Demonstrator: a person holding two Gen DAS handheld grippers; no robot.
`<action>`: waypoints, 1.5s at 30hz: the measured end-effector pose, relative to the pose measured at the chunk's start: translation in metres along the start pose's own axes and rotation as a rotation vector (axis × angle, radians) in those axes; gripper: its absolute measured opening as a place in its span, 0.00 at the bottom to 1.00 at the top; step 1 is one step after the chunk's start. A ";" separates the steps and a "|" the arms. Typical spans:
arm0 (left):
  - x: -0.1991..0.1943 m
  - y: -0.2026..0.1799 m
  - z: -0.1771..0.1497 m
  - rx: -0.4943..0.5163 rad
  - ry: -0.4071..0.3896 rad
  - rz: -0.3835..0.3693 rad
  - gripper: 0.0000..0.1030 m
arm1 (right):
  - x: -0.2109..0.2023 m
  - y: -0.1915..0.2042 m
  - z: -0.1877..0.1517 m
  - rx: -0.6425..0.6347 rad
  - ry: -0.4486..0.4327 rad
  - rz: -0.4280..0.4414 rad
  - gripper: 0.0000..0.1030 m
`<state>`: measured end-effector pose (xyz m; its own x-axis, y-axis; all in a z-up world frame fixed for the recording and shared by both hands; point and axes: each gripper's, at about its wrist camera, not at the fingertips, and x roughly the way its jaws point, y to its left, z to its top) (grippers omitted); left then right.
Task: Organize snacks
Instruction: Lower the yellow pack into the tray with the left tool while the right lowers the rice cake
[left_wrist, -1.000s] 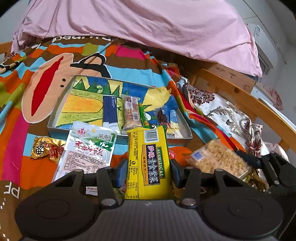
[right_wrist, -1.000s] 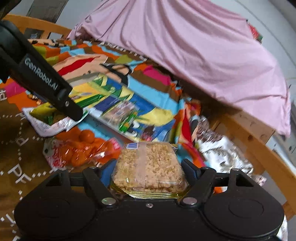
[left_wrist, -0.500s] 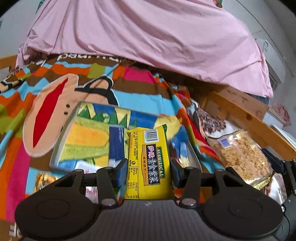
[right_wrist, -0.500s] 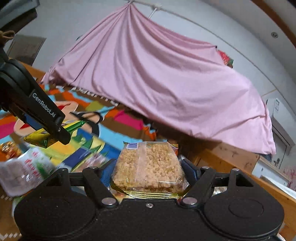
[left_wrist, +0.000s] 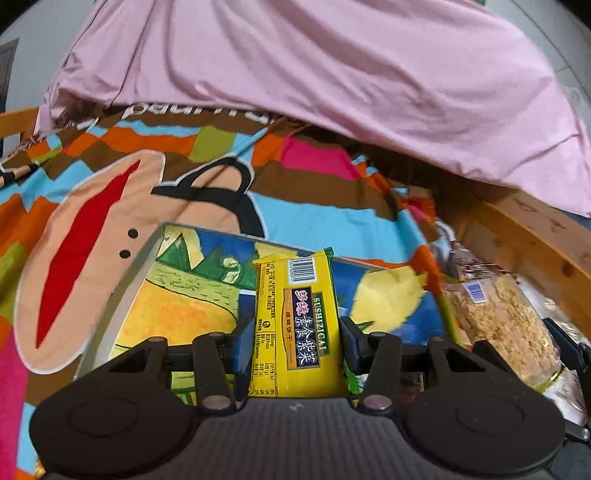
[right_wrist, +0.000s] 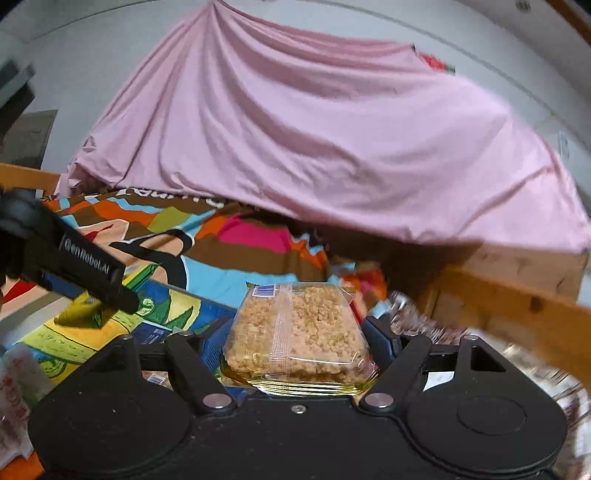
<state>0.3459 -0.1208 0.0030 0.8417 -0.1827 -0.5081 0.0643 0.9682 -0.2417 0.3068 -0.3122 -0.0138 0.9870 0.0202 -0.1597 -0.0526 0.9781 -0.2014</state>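
Left hand-held gripper (left_wrist: 297, 345): clamps yellow packet (left_wrist: 295, 325), tray (left_wrist: 122, 295) ahead; right hand-held gripper (right_wrist: 297, 345): clamps crumble pack (right_wrist: 295, 332)

I count two hand-held grippers, my left hand-held gripper (left_wrist: 297, 345) and my right hand-held gripper (right_wrist: 295, 341), each carrying one snack: one yellow packet (left_wrist: 295, 325) and one clear pack of crumbly rice crisp (right_wrist: 295, 332). One illustrated tray (left_wrist: 184, 295) lies below (its contents mostly hidden). At the right view's left edge I make out one white-and-red packet (right_wrist: 13, 387). One pink sheet (left_wrist: 332, 74), one patterned bedspread (left_wrist: 110, 177).
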 end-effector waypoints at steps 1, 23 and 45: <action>0.009 0.001 -0.001 -0.002 0.009 0.011 0.51 | 0.007 -0.001 -0.002 0.014 0.013 0.006 0.75; 0.065 0.004 -0.020 0.027 0.068 0.106 0.51 | 0.063 0.004 -0.039 0.114 0.256 0.106 0.75; 0.042 0.011 -0.020 -0.048 0.049 0.139 0.84 | 0.051 -0.005 -0.030 0.140 0.254 0.101 0.95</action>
<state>0.3718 -0.1213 -0.0373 0.8136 -0.0563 -0.5787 -0.0782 0.9756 -0.2050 0.3530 -0.3222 -0.0498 0.9072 0.0840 -0.4122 -0.1100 0.9931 -0.0397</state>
